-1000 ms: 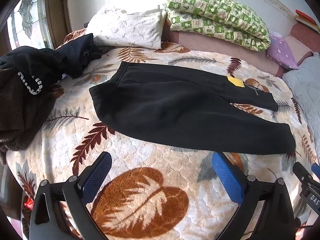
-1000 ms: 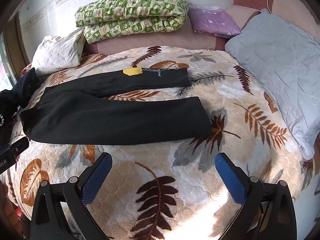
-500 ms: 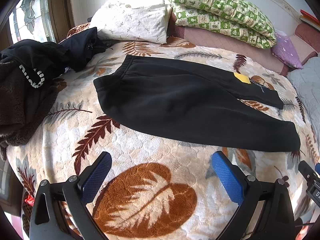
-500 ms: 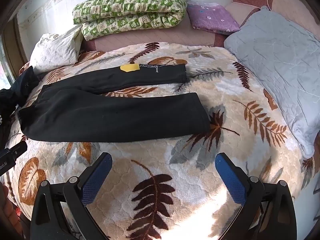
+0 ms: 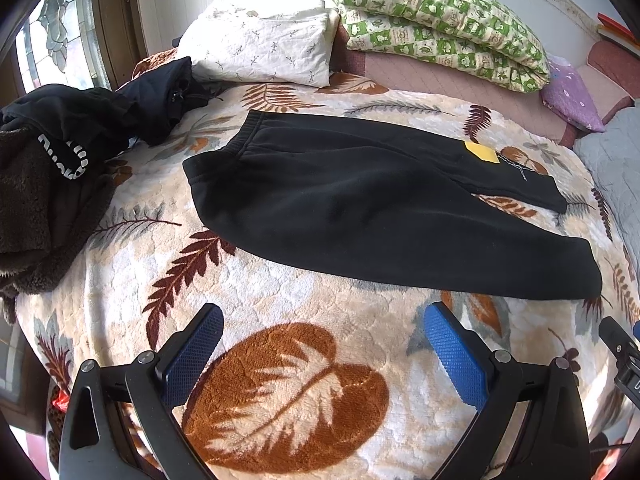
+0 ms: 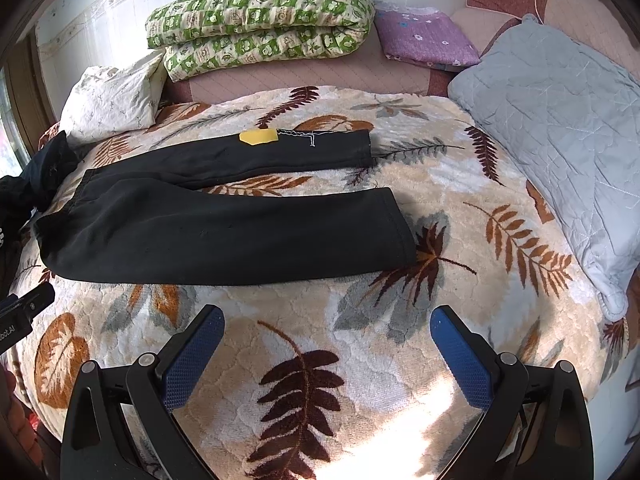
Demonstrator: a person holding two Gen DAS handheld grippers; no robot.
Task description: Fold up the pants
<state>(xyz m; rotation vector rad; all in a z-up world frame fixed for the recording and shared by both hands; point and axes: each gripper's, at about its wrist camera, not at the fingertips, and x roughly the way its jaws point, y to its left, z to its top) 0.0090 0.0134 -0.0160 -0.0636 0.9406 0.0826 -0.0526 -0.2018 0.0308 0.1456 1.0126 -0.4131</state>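
Progress: as I read it, no fold has been made yet; the pants [image 5: 360,200] lie spread at full length with the two legs apart, so the whole job is still ahead of me.
Done so far: at most the laying out; the garment looks fairly flat and ready to work.
Left to do: I judge the far leg has to come over onto the near one, then the length gets doubled toward the waistband [image 5: 244,136].
Pants, place: on the bed [image 5: 280,312], across the leaf-print blanket, waistband toward my left, cuffs [image 6: 400,228] toward my right.
Pants, look: black, thick and soft, fleece-like; a yellow patch [image 6: 258,136] with thin white stitching beside it sits on the far leg; the near leg is smooth with few wrinkles.
Left gripper [image 5: 320,344]: wide open, nothing in it, hanging over bare blanket on the near side of the pants, apart from them.
Right gripper [image 6: 326,342]: likewise wide open and empty, near side of the near leg, not touching cloth.
Nearby: a heap of dark clothes [image 5: 68,128] beside the waistband end, pillows [image 5: 260,48] at the far edge.
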